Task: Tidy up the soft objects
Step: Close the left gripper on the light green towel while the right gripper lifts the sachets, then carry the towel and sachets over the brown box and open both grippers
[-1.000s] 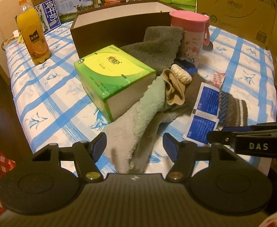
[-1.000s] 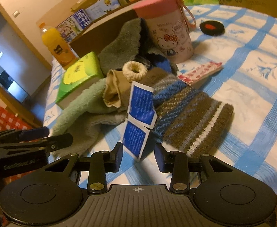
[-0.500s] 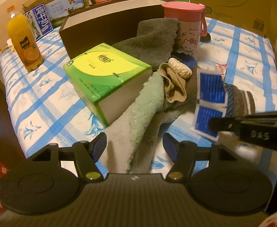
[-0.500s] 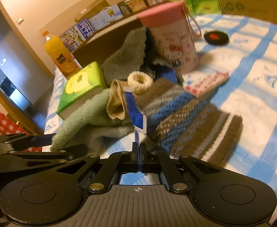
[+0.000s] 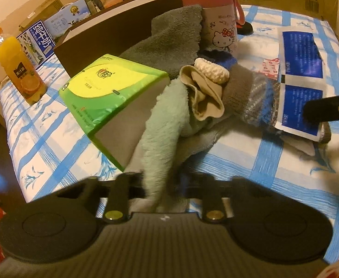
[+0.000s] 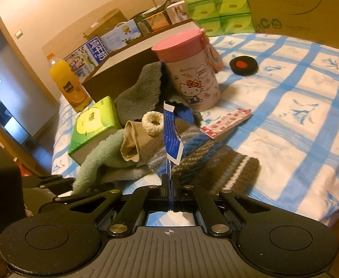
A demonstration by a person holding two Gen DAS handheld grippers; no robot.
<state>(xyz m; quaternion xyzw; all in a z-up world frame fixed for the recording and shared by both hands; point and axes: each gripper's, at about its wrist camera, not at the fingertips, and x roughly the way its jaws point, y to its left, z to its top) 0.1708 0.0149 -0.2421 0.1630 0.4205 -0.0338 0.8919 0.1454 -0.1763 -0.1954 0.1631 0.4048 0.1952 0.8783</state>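
A pile of soft things lies on the blue-checked bed: a mint green towel (image 5: pixel 167 125), a dark grey towel (image 5: pixel 169 44), a beige sock (image 5: pixel 204 97), a cream knit ring (image 5: pixel 212 73) and a striped knit sock (image 6: pixel 215 162). My left gripper (image 5: pixel 162 185) has closed around the near end of the mint towel. My right gripper (image 6: pixel 170 185) is shut on a blue-and-white sachet strip (image 6: pixel 170 136), held upright above the striped sock; the strip also shows in the left wrist view (image 5: pixel 300 78).
A green tissue pack (image 5: pixel 109 92) sits left of the pile. A pink-lidded Hello Kitty cup (image 5: pixel 218 18) and a dark box (image 5: pixel 114 39) stand behind. An orange juice bottle (image 5: pixel 19 69) is far left. A red-patterned packet (image 6: pixel 225 122) and black disc (image 6: pixel 243 64) lie right.
My right gripper closed on the blue sachet strip and lifted it off the pile. My left gripper moved forward and its fingers closed in on the mint towel's end.
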